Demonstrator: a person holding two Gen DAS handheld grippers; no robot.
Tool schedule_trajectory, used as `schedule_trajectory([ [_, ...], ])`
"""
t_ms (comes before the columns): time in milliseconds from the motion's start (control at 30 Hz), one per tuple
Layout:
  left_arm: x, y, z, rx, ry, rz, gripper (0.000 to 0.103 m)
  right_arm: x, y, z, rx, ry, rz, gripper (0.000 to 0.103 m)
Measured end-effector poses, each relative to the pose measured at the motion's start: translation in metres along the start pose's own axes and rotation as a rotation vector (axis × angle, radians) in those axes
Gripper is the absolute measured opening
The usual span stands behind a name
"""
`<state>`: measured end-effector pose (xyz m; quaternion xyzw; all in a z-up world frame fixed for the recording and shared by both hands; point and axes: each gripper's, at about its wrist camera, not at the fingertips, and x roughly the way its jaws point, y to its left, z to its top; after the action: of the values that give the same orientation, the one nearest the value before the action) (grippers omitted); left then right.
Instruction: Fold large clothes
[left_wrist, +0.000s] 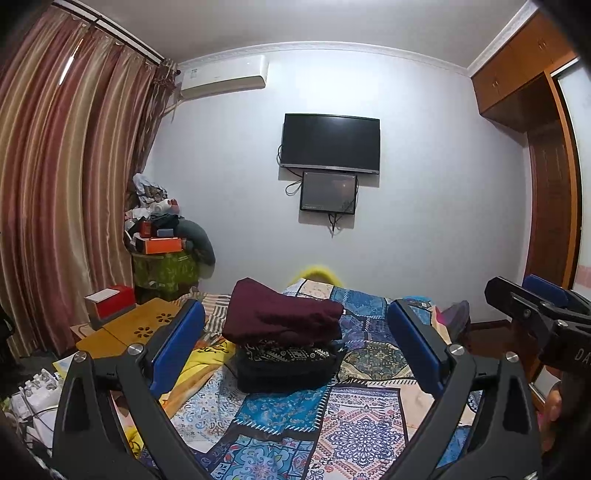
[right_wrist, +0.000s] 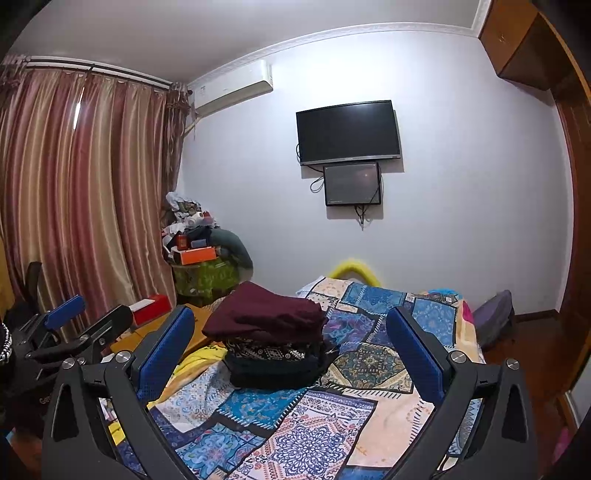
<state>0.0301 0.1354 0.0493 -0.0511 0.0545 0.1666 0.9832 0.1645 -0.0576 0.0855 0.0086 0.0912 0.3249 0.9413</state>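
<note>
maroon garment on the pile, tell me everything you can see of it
The maroon garment is a plain, dark wine-red cloth, soft and thick-looking, folded into a bulky flat bundle with some creases. It lies topmost on a stack, directly on a black-and-white patterned piece, above dark folded clothes, on the patchwork bedspread. Neither tool touches it.

Maroon garment (left_wrist: 280, 312) topped black-and-white patterned one (left_wrist: 286, 353); bedspread (left_wrist: 354, 417) was blue patchwork; curtains (left_wrist: 55, 166) striped pink-gold; fingers (left_wrist: 181, 343) had blue pads.

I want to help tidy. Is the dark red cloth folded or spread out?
Folded. The dark red cloth lies in neat layers atop the pile of clothes on the bed.
</note>
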Motion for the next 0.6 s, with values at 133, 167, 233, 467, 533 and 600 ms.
schedule_trajectory([
  [133, 0.0006, 0.0007, -0.0003, -0.004, 0.001, -0.012, 0.100, 0.0008, 0.0004, -0.0003, 0.002, 0.003, -0.003, 0.103],
  [167, 0.0009, 0.0010, -0.0006, -0.006, 0.002, -0.013, 0.100, 0.0009, 0.0005, -0.0003, 0.002, 0.004, -0.003, 0.103],
  [233, 0.0019, 0.0018, -0.0011, -0.008, 0.006, -0.014, 0.100, 0.0017, -0.0006, -0.0003, 0.004, 0.006, -0.006, 0.103],
  [467, 0.0032, 0.0023, -0.0018, -0.018, 0.014, -0.019, 0.100, 0.0019, -0.0017, -0.0006, 0.008, 0.006, -0.013, 0.103],
  [533, 0.0032, 0.0019, -0.0015, -0.017, 0.012, -0.016, 0.100, 0.0014, -0.0022, -0.0010, 0.012, 0.006, -0.016, 0.103],
  [600, 0.0036, 0.0027, -0.0011, -0.018, 0.010, -0.020, 0.100, 0.0017, -0.0027, -0.0011, 0.015, 0.008, -0.015, 0.103],
])
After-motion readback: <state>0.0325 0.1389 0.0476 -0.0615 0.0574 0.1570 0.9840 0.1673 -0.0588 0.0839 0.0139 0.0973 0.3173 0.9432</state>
